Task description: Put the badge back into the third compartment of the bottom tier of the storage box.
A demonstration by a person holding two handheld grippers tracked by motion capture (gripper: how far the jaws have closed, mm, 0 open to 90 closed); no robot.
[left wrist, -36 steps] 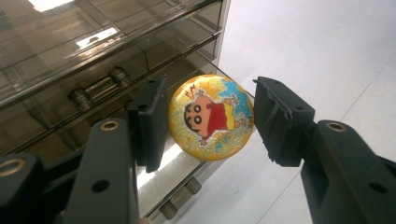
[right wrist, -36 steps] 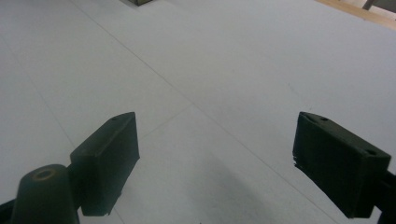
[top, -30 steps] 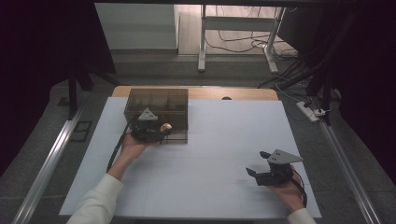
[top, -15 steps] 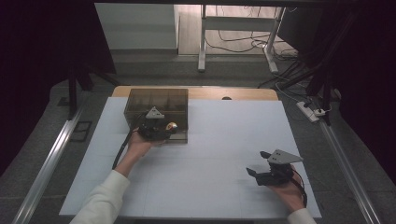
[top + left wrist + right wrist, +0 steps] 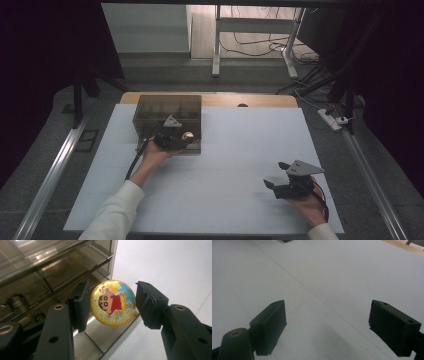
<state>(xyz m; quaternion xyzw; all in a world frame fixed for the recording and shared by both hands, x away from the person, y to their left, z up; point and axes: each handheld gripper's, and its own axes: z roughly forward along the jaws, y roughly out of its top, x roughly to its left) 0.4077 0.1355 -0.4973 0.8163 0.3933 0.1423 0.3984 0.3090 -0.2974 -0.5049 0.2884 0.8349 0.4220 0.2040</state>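
A round yellow glitter badge with a cartoon boy in a red shirt hangs between my left gripper's jaws, which are shut on its edges. It hovers over the front right corner of a smoky transparent compartment box. From above, the badge and left gripper sit at the near edge of the box. My right gripper rests at the table's near right, open, with nothing between its pads.
A white table top spreads between the two hands. A wooden strip runs along its far edge. Metal rails flank the table, and cables lie on the floor beyond.
My left gripper has carried the badge a little to the right along the box's front edge. The right gripper has stayed in place.
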